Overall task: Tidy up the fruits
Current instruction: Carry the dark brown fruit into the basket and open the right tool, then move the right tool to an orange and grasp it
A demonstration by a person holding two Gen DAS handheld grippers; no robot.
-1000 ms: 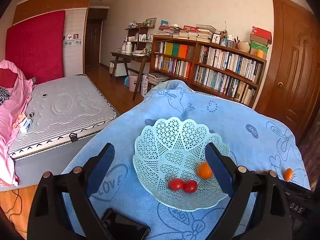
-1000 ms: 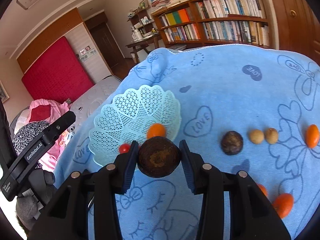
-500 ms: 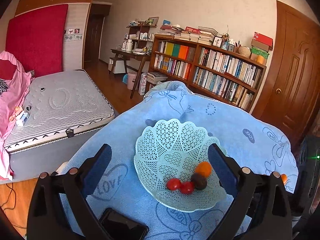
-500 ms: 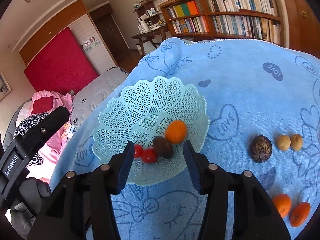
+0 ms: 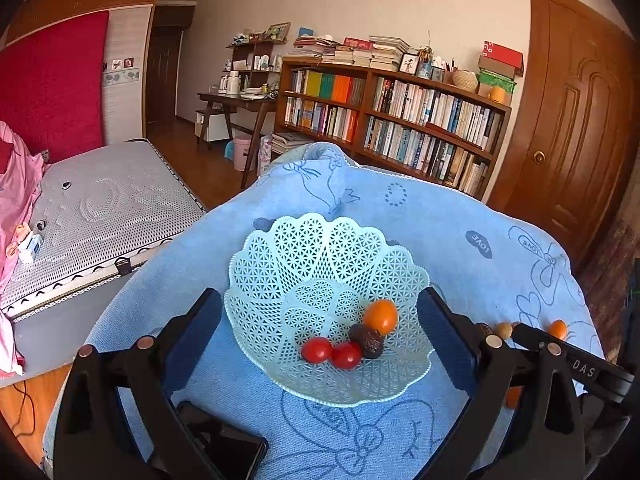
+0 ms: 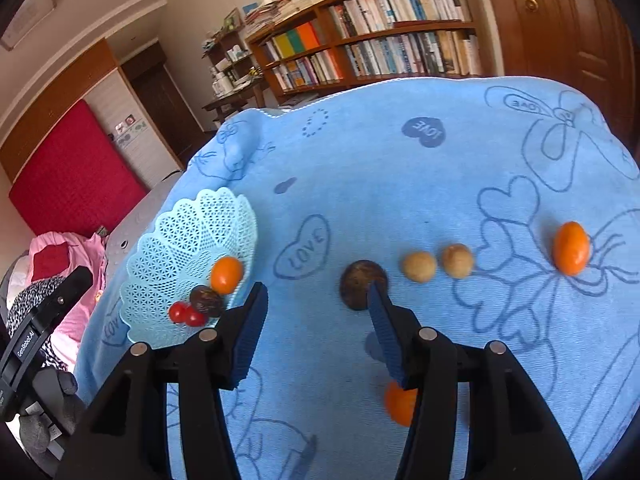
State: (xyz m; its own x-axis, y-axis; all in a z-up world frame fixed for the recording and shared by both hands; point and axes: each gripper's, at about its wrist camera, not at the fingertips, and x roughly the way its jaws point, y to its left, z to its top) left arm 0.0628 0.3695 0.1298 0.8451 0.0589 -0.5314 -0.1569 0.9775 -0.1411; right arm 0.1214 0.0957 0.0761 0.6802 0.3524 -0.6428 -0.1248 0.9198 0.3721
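Observation:
A pale blue lattice basket point(image 5: 320, 264) point(image 6: 188, 232) on the blue cloth holds two red cherry tomatoes point(image 5: 331, 353) point(image 6: 186, 314), a dark wrinkled fruit point(image 5: 368, 341) point(image 6: 206, 300) and an orange kumquat point(image 5: 381, 316) point(image 6: 226, 274). My left gripper point(image 5: 320, 320) stands open around the basket's near half, holding nothing. My right gripper point(image 6: 316, 308) is open and empty over the cloth, right of the basket. Just beyond its right finger lies a second dark fruit point(image 6: 360, 283). Further right lie two tan longans point(image 6: 418, 266) point(image 6: 457, 261) and a kumquat point(image 6: 571, 246). Another kumquat point(image 6: 398, 404) shows under the right finger.
The blue cloth point(image 6: 400, 184) with "LOVE" hearts covers a raised table. A black phone point(image 5: 228, 452) lies near my left gripper. A mattress point(image 5: 100, 216) and pink bedding are at the left, with a bookshelf point(image 5: 400, 120) and a wooden door point(image 5: 568, 120) behind.
My right gripper opened and left the dark fruit in the basket, then swung right toward the loose fruits. The left gripper stayed open around the basket.

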